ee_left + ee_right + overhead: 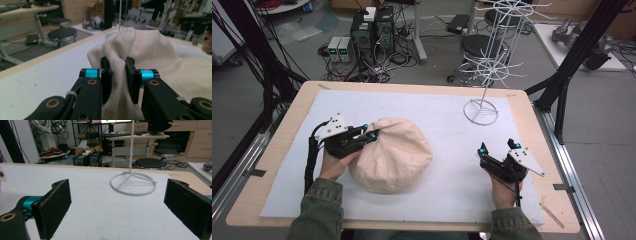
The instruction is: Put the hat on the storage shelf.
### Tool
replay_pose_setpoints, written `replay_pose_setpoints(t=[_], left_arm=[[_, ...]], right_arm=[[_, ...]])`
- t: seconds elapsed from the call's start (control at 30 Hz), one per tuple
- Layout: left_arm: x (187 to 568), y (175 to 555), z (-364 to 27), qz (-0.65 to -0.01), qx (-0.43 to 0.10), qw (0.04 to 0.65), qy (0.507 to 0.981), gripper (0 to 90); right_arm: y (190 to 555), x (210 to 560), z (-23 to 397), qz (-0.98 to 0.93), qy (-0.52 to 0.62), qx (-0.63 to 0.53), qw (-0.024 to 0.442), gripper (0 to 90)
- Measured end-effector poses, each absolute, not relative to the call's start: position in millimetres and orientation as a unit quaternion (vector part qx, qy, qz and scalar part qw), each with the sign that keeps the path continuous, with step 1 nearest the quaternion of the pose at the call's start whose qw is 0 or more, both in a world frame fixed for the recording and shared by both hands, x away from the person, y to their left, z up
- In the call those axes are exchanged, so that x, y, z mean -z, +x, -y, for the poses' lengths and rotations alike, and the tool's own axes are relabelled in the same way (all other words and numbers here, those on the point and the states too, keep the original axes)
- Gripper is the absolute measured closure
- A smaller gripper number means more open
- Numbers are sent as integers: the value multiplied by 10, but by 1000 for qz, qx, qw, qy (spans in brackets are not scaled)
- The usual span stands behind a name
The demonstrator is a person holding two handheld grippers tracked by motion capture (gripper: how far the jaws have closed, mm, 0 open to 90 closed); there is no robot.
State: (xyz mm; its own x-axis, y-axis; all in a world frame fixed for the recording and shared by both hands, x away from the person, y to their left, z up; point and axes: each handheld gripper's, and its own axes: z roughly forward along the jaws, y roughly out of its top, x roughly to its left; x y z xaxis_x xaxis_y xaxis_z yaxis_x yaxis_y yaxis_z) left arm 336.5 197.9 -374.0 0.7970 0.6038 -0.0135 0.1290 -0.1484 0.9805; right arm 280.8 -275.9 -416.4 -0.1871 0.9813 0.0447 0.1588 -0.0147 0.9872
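**A:** What is nearest the person?

**B:** Two forearms in olive sleeves come in from the bottom of the high view, each hand holding a black gripper over a white mat [422, 107] that covers a wooden table [282, 135].

**A:** What is the left gripper doing?

**B:** The left gripper [369, 133] is clamped on a fold of a cream cloth hat [392, 155]. In the left gripper view the fabric [140, 52] is pinched between the two jaws and rises above them in a ridge. The hat lies in a rounded heap at the middle-left of the mat.

**A:** And the right one?

**B:** The right gripper [498, 147] rests at the mat's right side, well apart from the hat, with its jaws spread wide and nothing between them.

**A:** What lies farther off?

**B:** A white wire rack [492, 50] stands on its ring base [133, 183] at the mat's far right. Beyond the table are round black stools [479, 46], computer boxes [372, 30] and tangled cables on the floor.
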Motion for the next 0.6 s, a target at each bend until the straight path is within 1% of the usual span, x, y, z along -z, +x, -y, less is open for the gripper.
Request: replay_pose_setpoints(t=[0.23,0.33,0.57,0.6], left_arm=[[3641,3321,-2063,-264,-232,642,682,783],[3611,3301,-2091,-264,-238,656,666,782],[3508,3258,-2159,-267,-253,703,609,782],[3508,3258,-2159,-267,-253,703,609,782]], right_arm=[[2807,4164,2762,-576,496,-512,401,65],[2807,4163,2764,-575,496,-512,402,64],[2800,4158,2772,-570,498,-511,408,65],[2800,4157,2774,-570,497,-512,408,64]])
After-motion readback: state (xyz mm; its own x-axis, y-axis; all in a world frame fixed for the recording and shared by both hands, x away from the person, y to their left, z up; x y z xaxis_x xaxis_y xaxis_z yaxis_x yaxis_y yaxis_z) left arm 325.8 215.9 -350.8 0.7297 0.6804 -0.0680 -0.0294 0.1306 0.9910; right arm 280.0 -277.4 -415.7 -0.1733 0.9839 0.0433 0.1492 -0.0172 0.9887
